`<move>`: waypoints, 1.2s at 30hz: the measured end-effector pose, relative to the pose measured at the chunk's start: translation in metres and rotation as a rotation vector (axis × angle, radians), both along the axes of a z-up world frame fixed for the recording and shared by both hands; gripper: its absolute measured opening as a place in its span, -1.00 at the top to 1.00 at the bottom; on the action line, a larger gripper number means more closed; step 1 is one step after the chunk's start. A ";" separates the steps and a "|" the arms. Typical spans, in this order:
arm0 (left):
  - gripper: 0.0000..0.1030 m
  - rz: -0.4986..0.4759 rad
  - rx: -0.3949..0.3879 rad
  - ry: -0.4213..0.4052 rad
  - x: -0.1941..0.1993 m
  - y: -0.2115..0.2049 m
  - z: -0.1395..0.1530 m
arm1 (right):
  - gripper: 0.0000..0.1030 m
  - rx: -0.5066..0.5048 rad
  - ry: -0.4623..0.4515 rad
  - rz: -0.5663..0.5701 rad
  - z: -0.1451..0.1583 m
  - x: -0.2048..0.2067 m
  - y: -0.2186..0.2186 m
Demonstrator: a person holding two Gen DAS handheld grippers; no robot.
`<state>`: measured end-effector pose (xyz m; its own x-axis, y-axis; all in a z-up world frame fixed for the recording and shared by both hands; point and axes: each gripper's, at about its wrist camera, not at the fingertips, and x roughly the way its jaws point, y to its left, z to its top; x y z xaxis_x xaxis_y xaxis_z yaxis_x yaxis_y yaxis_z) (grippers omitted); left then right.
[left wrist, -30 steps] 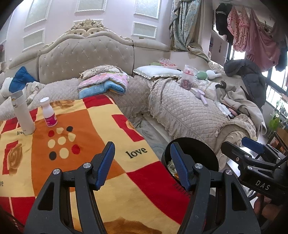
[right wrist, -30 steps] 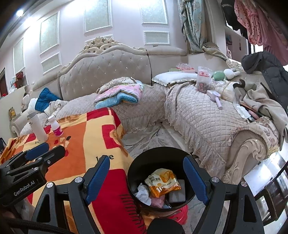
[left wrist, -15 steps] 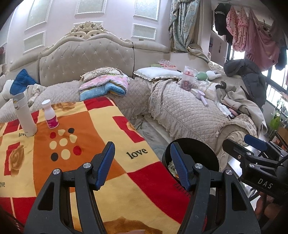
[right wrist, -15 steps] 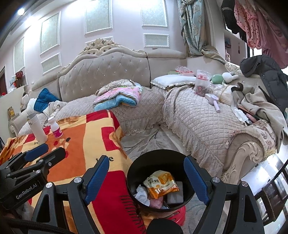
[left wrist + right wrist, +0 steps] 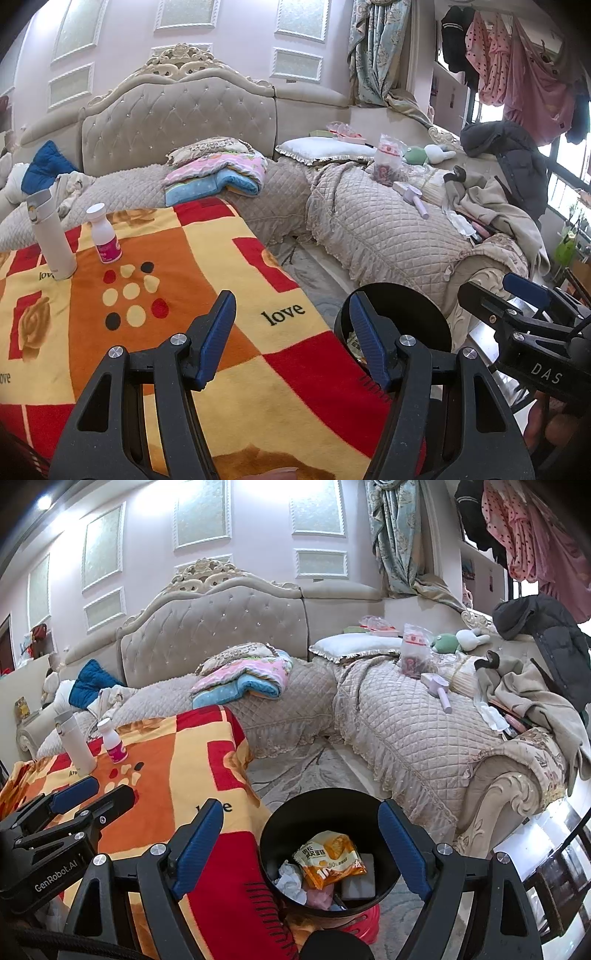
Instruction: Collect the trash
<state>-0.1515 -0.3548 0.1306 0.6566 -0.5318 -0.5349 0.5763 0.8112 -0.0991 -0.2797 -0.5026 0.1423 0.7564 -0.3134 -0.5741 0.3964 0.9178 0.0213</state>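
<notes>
A black trash bin [image 5: 288, 823] stands on the floor by the blanket-covered table; it holds an orange snack packet [image 5: 328, 858], crumpled tissue [image 5: 290, 877] and other scraps. It also shows in the left wrist view [image 5: 417, 310], partly behind the fingers. My right gripper [image 5: 301, 840] is open and empty above the bin. My left gripper [image 5: 291, 328] is open and empty over the table's blanket [image 5: 147, 306], left of the bin. A white tumbler [image 5: 51, 236] and a small white bottle with a pink label [image 5: 104, 234] stand at the table's far left.
A quilted beige corner sofa [image 5: 406, 731] with folded blankets [image 5: 243, 679], a pillow, toys and clothes runs behind and to the right. A patterned rug [image 5: 306, 771] lies between table and sofa. A glossy dark table edge [image 5: 554, 834] is at the right.
Both grippers have drifted back and up slightly, so the scene sits a little lower in view. Both stay open and empty.
</notes>
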 end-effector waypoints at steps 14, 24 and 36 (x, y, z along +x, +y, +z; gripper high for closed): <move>-0.22 -0.001 0.001 0.004 0.003 0.003 -0.002 | -0.64 0.001 0.010 -0.001 -0.002 0.003 -0.001; -0.22 -0.003 0.002 0.011 0.006 0.003 -0.005 | -0.64 0.003 0.016 0.000 -0.004 0.002 0.000; -0.22 -0.009 0.004 0.019 0.006 0.003 -0.009 | -0.65 0.008 0.024 0.002 -0.007 0.003 0.000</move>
<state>-0.1451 -0.3517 0.1212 0.6420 -0.5353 -0.5490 0.5814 0.8066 -0.1066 -0.2768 -0.5024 0.1352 0.7434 -0.3073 -0.5941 0.3949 0.9185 0.0190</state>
